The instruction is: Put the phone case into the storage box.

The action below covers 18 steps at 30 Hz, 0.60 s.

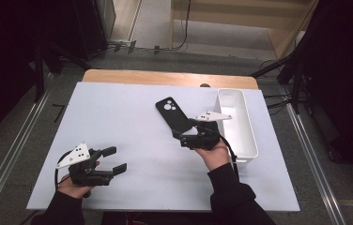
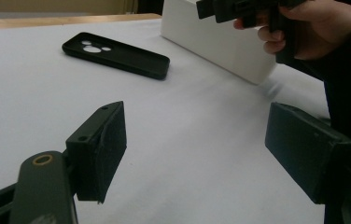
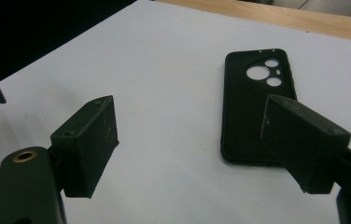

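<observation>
A black phone case point(image 1: 173, 115) lies flat on the white table point(image 1: 132, 117) with its camera cutouts at the far end. My right gripper point(image 1: 182, 136) is at the case's near end, jaws open and nothing between them. In the right gripper view the case point(image 3: 253, 107) lies partly behind the right-hand jaw of the right gripper point(image 3: 187, 116). My left gripper point(image 1: 116, 159) stands open over bare table at the front left. The left gripper view looks past the left gripper point(image 2: 194, 126) to the case point(image 2: 117, 55) and the other hand point(image 2: 304, 23).
A long white bin point(image 1: 247, 122) stands along the table's right side, just right of my right hand, and is near in the left gripper view point(image 2: 220, 44). A wooden strip point(image 1: 165, 77) runs along the table's far edge. Dark stands flank the table.
</observation>
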{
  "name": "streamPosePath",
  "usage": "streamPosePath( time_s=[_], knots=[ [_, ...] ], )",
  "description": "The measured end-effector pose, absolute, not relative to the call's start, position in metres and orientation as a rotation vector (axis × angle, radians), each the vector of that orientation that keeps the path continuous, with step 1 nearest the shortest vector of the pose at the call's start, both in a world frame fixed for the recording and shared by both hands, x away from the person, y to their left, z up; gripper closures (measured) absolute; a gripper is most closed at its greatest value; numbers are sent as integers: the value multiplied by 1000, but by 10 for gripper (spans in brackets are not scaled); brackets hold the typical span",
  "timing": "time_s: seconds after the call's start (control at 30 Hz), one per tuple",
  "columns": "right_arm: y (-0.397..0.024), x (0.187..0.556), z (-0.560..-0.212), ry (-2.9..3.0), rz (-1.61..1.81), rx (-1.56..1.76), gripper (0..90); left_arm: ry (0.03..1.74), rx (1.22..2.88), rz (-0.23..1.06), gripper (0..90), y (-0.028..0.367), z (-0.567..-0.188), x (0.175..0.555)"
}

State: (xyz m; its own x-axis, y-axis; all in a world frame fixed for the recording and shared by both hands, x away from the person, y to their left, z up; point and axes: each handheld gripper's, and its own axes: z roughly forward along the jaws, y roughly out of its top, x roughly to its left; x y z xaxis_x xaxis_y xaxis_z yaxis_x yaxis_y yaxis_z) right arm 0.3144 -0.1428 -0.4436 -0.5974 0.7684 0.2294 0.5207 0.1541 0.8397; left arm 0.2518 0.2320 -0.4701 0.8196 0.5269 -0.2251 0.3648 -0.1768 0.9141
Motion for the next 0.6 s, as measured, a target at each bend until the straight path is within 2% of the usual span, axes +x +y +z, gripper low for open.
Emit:
streamPosePath(
  time_s=[0.6],
  knots=[
    [-136, 346, -449, 2127, 1409, 1241, 165, 696, 1807, 160, 206, 233, -471, 253]
  ],
)
